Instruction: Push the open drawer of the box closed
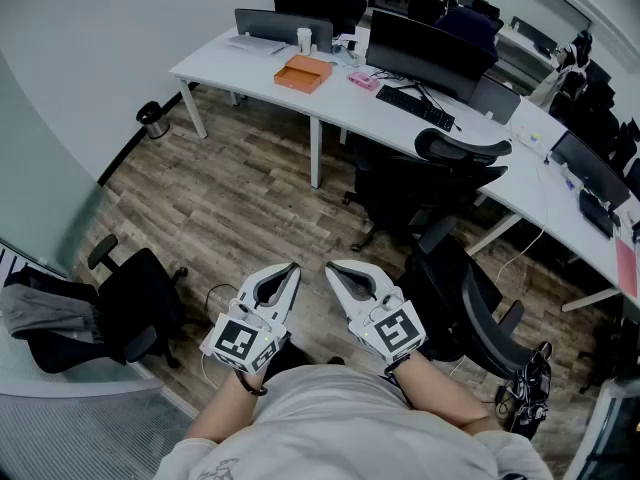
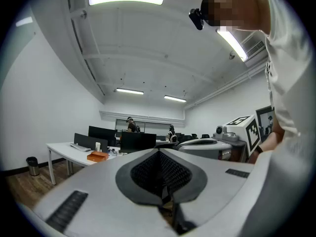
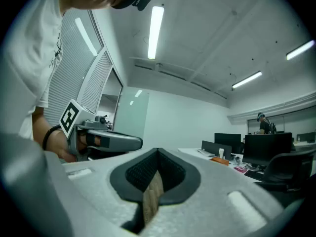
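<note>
left gripper (image 1: 289,269) pressed together | right gripper (image 1: 333,268) pressed together | orange box (image 1: 303,72) well apart, on desk (image 1: 225,63)

Head view steeply down from above; gripper views level; long desk (image 1: 225,63) shared

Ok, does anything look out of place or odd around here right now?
Nothing looks spilled or damaged. One oddity: no open drawer shows in any view, and both the left tongs and right tongs are shut, empty, held over the brown wood-plank floor, apart from the long white desk.
</note>
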